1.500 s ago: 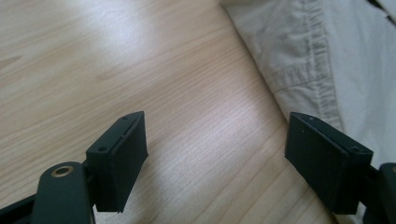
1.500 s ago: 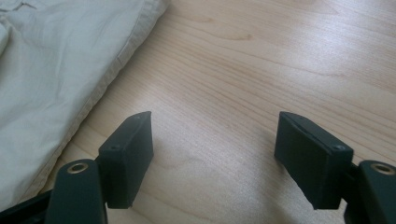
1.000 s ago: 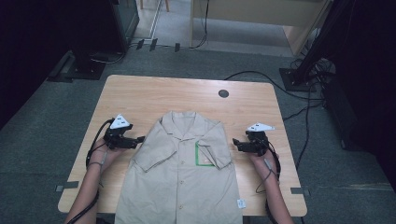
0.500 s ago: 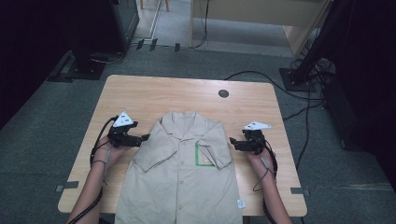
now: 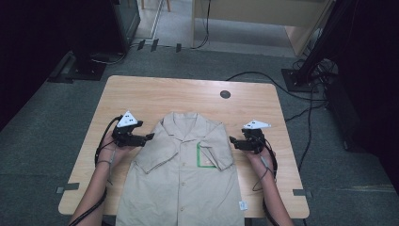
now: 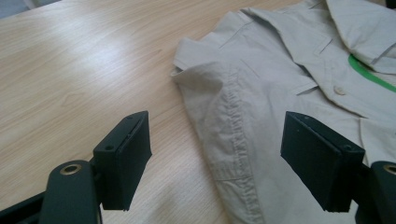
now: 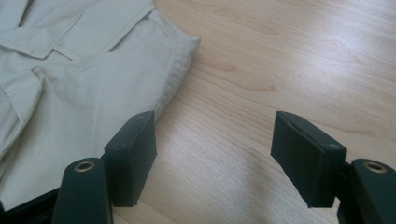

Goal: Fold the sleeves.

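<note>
High view | wooden table (image 5: pixel 155 96) | grey carpet floor (image 5: pixel 37 141) | dark room

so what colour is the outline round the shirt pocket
Green, clearest in the high view, on the beige shirt pocket.

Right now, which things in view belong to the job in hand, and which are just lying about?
Part of the job:
- shirt, flat on the table, both sleeves folded in
- left gripper, jaws open beside its shoulder
- right gripper, jaws open by the other shoulder

Just lying about:
- cables on the floor
- round black grommet in the tabletop
</note>
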### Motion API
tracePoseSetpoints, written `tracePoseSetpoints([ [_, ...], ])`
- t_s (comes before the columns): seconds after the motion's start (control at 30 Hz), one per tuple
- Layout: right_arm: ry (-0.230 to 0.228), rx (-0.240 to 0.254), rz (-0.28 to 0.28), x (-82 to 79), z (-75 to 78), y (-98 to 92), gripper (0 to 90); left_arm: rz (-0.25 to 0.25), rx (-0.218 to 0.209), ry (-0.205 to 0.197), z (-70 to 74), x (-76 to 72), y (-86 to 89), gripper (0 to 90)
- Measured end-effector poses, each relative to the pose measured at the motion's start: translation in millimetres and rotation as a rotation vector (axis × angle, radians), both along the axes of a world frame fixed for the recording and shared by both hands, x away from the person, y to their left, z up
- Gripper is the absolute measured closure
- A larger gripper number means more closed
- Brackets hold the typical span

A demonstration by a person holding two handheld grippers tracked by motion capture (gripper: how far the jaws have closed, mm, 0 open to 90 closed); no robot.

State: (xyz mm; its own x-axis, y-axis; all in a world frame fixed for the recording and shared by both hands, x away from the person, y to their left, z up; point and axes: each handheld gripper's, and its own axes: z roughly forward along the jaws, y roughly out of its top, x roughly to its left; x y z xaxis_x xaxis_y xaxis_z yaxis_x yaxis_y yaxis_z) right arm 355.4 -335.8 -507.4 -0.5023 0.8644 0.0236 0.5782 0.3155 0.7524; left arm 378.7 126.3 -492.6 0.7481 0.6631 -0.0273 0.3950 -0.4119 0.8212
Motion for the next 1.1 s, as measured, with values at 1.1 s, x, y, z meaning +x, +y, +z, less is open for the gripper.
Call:
tracePoseSetpoints([
  [1.1,-0.021,-0.006,0.048,12.3,3.0,27.4,34.5,-0.024,0.019,-0.01,-11.3,9.3,-23.8,32.0],
])
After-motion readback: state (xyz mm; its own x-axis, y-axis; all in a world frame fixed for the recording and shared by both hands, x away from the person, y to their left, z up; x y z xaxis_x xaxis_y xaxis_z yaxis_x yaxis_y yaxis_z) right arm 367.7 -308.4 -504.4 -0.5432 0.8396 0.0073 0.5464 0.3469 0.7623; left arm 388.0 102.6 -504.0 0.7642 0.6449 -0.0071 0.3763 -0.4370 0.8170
